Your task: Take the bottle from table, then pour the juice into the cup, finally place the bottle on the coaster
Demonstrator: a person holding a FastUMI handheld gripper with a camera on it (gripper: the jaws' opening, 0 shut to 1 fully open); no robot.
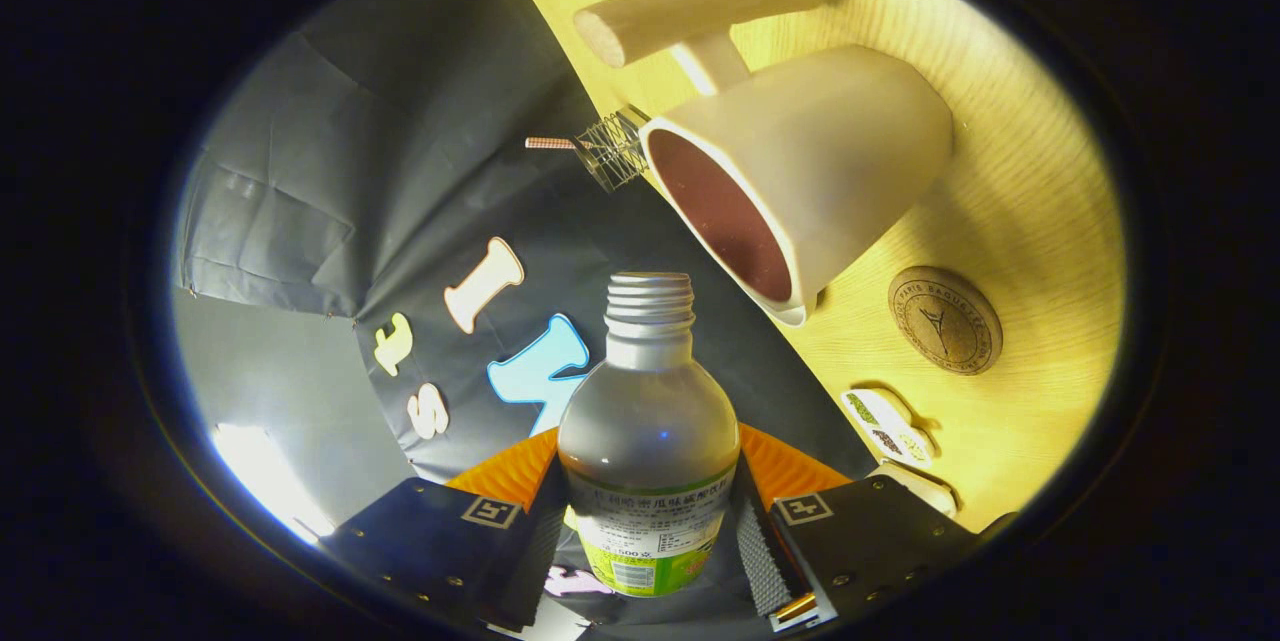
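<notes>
Gripper [648, 531] clamped on bottle [648, 441], both fingers pressing its sides, uncapped neck pointing ahead. Booth wall behind, open gap before table edge. Cup [800, 171] just beyond neck, mouth facing bottle. Coaster [945, 320] bare on table [1040, 221], beside cup. Small packets [890, 426] near right finger.

I note a clear bottle [648, 441] between the fingers, its label white over green. Beyond them the cup [800, 181] is white outside, dark reddish-brown inside. The coaster [944, 320] is brown cork with a dark round emblem. The table [1030, 181] is pale wood grain.
</notes>
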